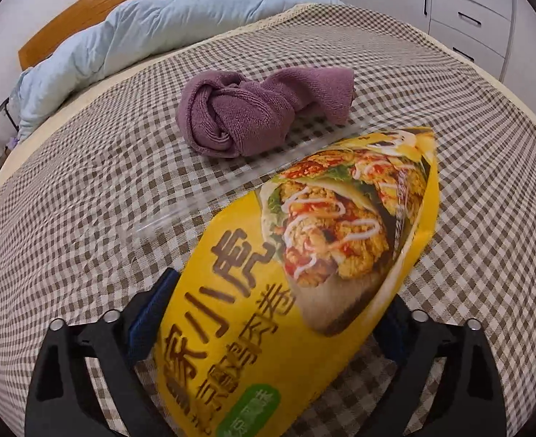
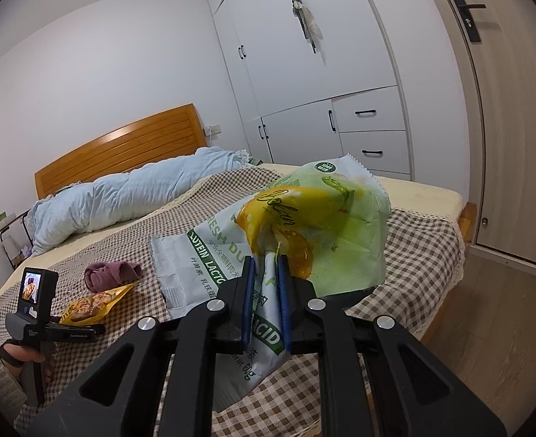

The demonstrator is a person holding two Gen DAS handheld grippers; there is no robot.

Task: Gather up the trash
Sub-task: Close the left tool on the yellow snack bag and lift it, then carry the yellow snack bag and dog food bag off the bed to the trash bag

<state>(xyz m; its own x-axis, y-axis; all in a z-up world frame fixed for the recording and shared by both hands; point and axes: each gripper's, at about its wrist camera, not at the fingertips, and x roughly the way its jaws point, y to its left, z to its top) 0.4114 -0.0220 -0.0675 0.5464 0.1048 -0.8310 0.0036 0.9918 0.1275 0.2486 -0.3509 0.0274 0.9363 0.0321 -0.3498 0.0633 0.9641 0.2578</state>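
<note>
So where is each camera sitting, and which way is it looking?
Left wrist: on the left gripper, looking down at the checked bedspread; its fingers straddle the yellow wrapper, purple towel beyond.
Right wrist: on the right gripper, looking across the bed toward the wardrobe; its fingers pinch the green-and-white bags. The person's hand shows at lower left.
Shared: yellow wrapper, purple towel, bedspread, blue duvet, headboard.
</note>
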